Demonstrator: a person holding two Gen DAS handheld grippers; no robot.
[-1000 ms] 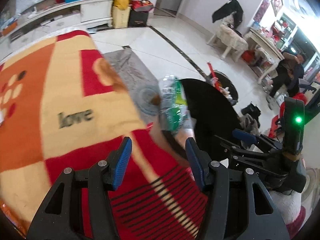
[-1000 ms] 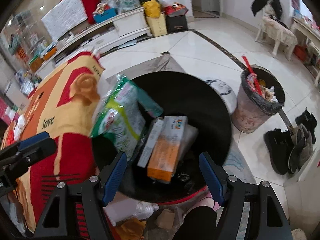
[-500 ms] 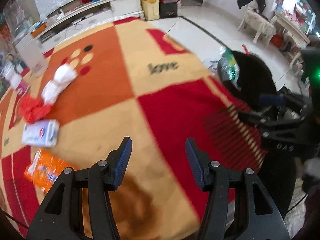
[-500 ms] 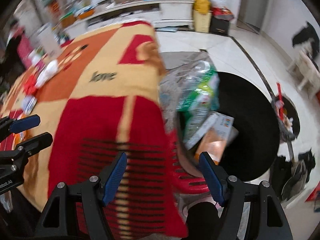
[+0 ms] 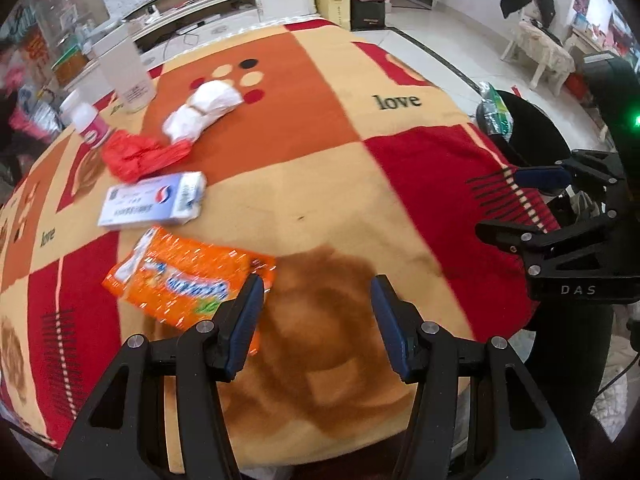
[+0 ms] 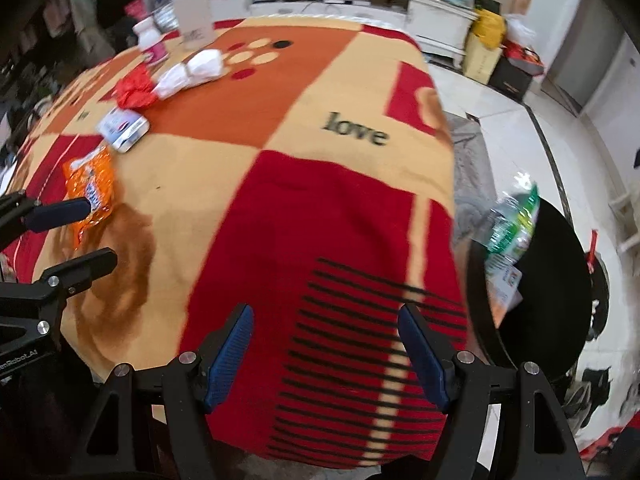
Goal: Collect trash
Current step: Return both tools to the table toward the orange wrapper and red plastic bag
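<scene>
1. Here the left gripper [image 5: 317, 300] has its blue-padded jaws apart with nothing between them; it tilts steeply down over the checked blanket [image 5: 320, 168], and its left finger overlaps the corner of an orange snack packet [image 5: 188, 276] at lower left of the frame.
2. The right gripper [image 6: 326, 344] stands wider apart, also empty, over the red striped patch of blanket at the table's edge.
3. The left wrist view shows the remaining trash clearly at left: the packet, a white-and-blue carton [image 5: 154, 200] above it, then crumpled red plastic [image 5: 140, 156] and a white wad [image 5: 208, 106] toward the upper left.
4. The right wrist view alone shows the black-lined bin [image 6: 560, 292] at right, off the table's edge, with a green-labelled bag [image 6: 514, 224] and cartons sticking out.
</scene>
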